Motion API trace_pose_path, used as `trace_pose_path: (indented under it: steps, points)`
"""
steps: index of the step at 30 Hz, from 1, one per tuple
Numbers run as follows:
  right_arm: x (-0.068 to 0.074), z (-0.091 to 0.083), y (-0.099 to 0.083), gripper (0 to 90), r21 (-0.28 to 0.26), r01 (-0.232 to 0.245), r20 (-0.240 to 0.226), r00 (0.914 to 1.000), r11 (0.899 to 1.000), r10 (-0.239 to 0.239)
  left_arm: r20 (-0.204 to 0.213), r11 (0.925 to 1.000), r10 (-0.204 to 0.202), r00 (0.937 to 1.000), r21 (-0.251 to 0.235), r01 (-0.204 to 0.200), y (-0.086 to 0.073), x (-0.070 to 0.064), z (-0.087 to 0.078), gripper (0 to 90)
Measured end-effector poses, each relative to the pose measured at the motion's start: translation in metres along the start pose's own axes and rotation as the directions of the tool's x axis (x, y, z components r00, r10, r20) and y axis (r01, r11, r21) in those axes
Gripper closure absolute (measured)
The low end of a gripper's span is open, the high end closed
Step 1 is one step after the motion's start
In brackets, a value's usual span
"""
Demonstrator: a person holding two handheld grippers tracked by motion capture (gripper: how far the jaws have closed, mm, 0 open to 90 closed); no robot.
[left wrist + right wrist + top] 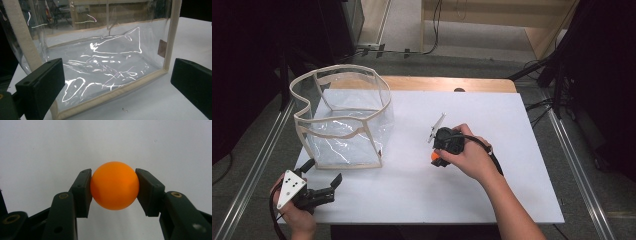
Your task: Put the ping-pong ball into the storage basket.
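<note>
Between your right gripper's [114,185] jaws, an orange ball [114,185] sits pinched just above the white table [422,195].

Seen from the right gripper view, both black pads press the ball's sides, with bare white surface behind it; from the high view, you see no more than a sliver of orange [434,157] under your right hand [464,155], near the middle of the table. Your left gripper [323,180] rests at the near left corner with its jaws spread wide and holding nothing. Its own view looks between those jaws into a clear plastic bag [105,62] with beige fabric edging, standing open and just ahead of them. From above, that bag [344,120] stands well apart from the ball, on the table's left side. A thin white stick [436,127] pokes out beyond your right gripper.
</note>
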State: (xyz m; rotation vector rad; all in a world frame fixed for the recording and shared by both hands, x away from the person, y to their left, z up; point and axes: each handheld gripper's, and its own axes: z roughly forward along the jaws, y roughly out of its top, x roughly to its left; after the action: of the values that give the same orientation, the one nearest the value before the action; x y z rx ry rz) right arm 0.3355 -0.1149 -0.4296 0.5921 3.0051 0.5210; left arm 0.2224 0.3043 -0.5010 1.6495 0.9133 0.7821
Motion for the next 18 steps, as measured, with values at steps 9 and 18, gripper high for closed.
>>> trace_pose_path:
  steps: [9, 18]
  points:
    - [0.002, 0.001, 0.013, 47.6, 0.001, 0.019, -0.004, 0.9998, 1.0, -0.019, 0.002, 1.0, -0.004, 1.0, -0.002, 0.004, 0.0, 0.0, 0.0, 0.0]
    - [0.005, 0.001, 0.025, 47.6, 0.001, 0.036, -0.012, 0.9993, 0.999, -0.036, 0.002, 1.0, -0.006, 1.0, -0.003, 0.006, 0.0, 0.0, 0.0, 0.0]
